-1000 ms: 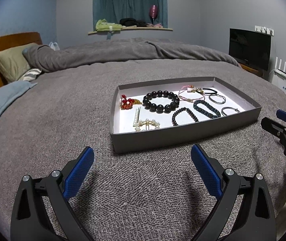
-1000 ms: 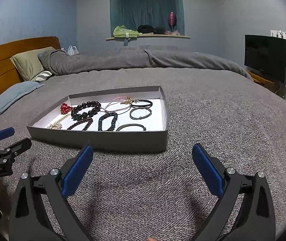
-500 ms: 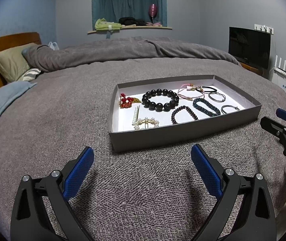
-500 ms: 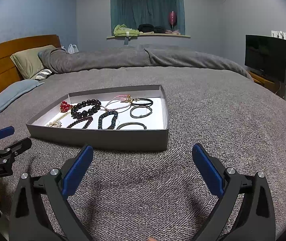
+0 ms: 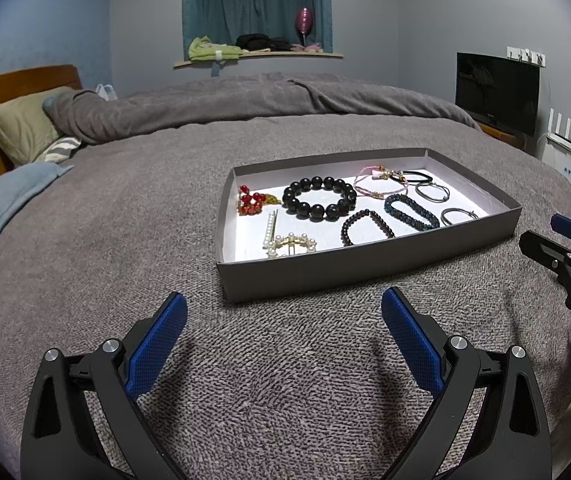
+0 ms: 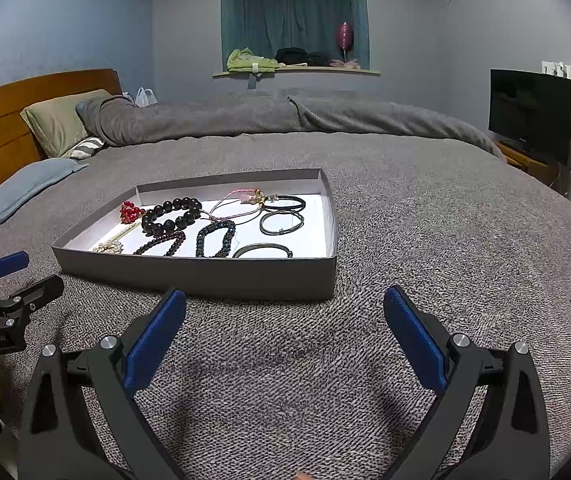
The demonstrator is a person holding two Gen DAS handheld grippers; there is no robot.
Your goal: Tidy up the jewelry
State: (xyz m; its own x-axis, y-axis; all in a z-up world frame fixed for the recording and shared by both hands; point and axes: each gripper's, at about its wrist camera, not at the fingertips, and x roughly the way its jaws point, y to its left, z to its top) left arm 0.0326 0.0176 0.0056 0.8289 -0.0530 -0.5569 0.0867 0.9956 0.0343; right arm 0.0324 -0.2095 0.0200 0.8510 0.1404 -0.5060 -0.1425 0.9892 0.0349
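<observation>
A tray (image 5: 365, 268) is lying on the bed cover (image 5: 125, 240) just ahead of the left claw (image 5: 284, 320), and ahead-left of the right claw (image 6: 284, 312). Bracelets (image 5: 319, 199) are lying inside it, a hairpin (image 5: 285, 240) nearest the left claw.

Place: a home bedroom.
Bed (image 6: 405, 208): grey blanket, fills the middle.
Headboard (image 6: 25, 120): wooden, at bed's left end.
Pillow (image 6: 57, 120): against headboard.
Curtained window (image 6: 293, 20): beyond bed.
Television (image 6: 531, 112): right of bed.
</observation>
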